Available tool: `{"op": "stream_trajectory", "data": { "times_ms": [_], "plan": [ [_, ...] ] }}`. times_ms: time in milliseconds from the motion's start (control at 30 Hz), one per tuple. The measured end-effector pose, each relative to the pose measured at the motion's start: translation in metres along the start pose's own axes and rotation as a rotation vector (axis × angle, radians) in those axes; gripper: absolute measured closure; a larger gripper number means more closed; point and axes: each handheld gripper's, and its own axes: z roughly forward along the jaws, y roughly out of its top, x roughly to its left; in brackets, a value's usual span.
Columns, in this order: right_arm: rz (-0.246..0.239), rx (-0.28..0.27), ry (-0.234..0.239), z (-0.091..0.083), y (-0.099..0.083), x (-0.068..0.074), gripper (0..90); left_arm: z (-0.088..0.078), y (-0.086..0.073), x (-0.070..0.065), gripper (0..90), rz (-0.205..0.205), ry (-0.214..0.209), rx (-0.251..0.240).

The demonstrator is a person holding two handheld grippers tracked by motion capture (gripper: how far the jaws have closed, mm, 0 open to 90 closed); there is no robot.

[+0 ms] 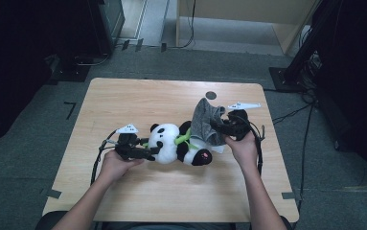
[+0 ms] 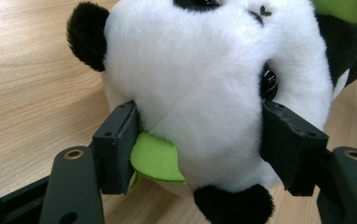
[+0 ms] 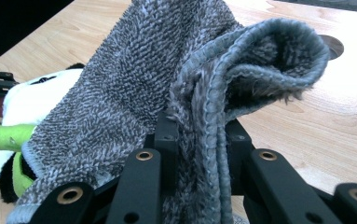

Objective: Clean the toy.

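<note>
Plush panda [image 1: 177, 143] is lying on the wood-grain tabletop [image 1: 123, 100]. Left claw [image 2: 199, 140] is squeezing its fluffy white head. Right claw [image 3: 199, 135] is pinching a grey looped-pile cloth [image 3: 134, 88], bunched and draping over the panda's legs.

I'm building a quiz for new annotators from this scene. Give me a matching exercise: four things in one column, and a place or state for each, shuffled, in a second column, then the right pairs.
Column 1
1. left claw
2. right claw
3. toy panda
4. round hole

Column 2
A. pinching a fold of grey towel
B. lying on the table between the two hands
C. clamped on a white plush head
D. in the tabletop near the far edge

Pairs: 1-C, 2-A, 3-B, 4-D
</note>
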Motion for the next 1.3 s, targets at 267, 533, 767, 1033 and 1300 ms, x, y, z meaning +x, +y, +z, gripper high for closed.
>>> {"op": "stream_trajectory", "data": {
  "times_ms": [267,533,767,1033,1300],
  "plan": [
    [0.041,0.029,-0.04,-0.005,-0.004,-0.016,76.1,0.0,0.0,0.001,33.1,-0.006,-0.006,0.0],
    [0.071,0.023,-0.108,-0.018,-0.008,-0.035,76.3,-0.001,-0.001,0.0,33.0,0.005,-0.003,0.003],
    [0.07,-0.087,-0.06,-0.054,0.01,-0.024,76.5,0.0,-0.001,-0.001,33.1,0.016,0.0,-0.004],
    [-0.081,-0.108,0.034,-0.051,0.04,0.035,76.6,-0.001,-0.002,-0.003,33.3,0.015,0.005,-0.011],
    [-0.165,-0.101,0.159,-0.024,0.059,0.075,76.5,-0.002,-0.005,-0.008,33.7,0.033,0.028,-0.03]
  ]
}}
